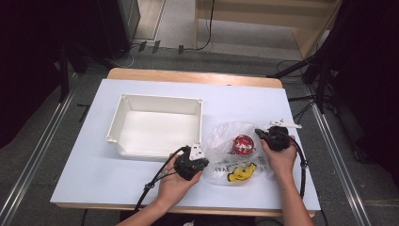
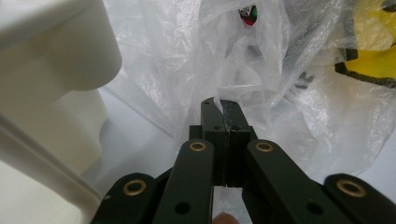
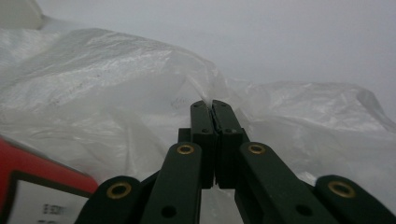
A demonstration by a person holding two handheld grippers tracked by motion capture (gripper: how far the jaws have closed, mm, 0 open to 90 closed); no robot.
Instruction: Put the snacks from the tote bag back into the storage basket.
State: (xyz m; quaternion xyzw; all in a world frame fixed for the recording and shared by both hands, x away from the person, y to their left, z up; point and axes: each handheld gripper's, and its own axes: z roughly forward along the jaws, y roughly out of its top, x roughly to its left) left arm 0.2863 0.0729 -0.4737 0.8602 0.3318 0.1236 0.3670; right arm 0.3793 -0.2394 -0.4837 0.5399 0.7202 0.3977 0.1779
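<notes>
— What's being worked on?

— A crinkled clear plastic bag (image 1: pixel 235 155) is lying near the desk's front edge, right of the middle. Inside it a round red tin (image 1: pixel 243 144) and a yellow-and-black printed packet (image 1: pixel 241 173) are showing through the film.

— Any writing readable?

— Dark lettering is running along the bag's front, too small to read. In the right gripper view a red-and-white label (image 3: pixel 32 196) is showing blurred print, unreadable too.

— And the grippers?

— The left gripper (image 2: pixel 223 108) is pinching the bag's left edge, jaws pressed together with a fold of film between them. The right gripper (image 3: pixel 213 108) is pinching the bag's right edge in the same way.

— What's around it?

— An empty white rectangular plastic tub (image 1: pixel 157 123) is sitting just left of the bag, toward the white desk (image 1: pixel 84 174)'s middle, beside the left gripper.
</notes>
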